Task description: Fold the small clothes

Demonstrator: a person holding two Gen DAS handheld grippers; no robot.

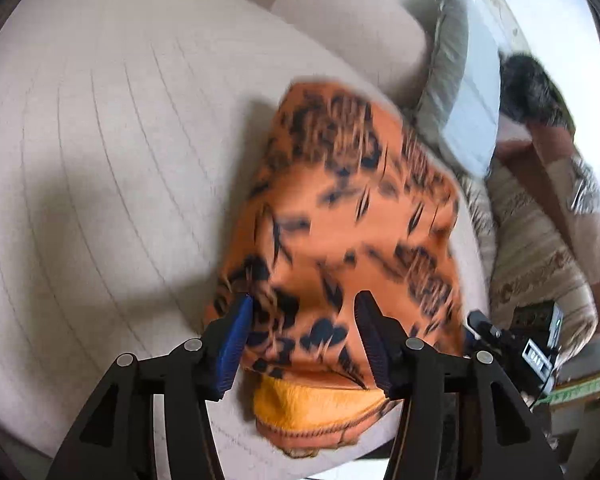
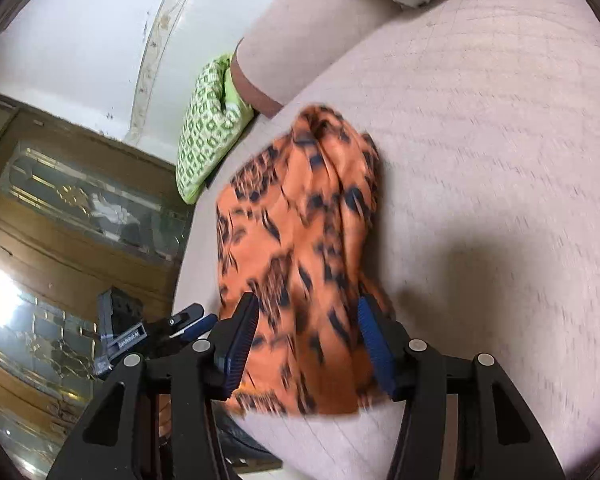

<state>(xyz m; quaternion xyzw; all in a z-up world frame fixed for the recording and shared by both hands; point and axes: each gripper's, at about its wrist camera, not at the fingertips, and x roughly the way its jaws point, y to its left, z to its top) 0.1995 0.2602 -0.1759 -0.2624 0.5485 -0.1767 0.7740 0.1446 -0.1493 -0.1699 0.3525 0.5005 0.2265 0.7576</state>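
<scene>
An orange garment with a black leopard-like print (image 1: 340, 216) lies bunched and partly folded on a pale quilted mattress (image 1: 100, 160). A yellow fleecy lining (image 1: 312, 404) shows at its near hem. My left gripper (image 1: 304, 320) is open just above the near part of the cloth. Its blue pads stand apart, with fabric under the gap and not pinched. In the right wrist view the same garment (image 2: 300, 248) runs away from me near the mattress edge (image 2: 188, 280). My right gripper (image 2: 308, 320) is open over its near end, pads apart and fabric lying loose between them.
A green patterned pillow (image 2: 208, 136) and a beige bolster (image 2: 300, 32) sit at the far end of the mattress. A grey cushion (image 1: 448, 68) and a person's dark hair (image 1: 528, 92) and striped sleeve are at the right. A wooden glass-panelled door (image 2: 80, 200) lies beyond the edge.
</scene>
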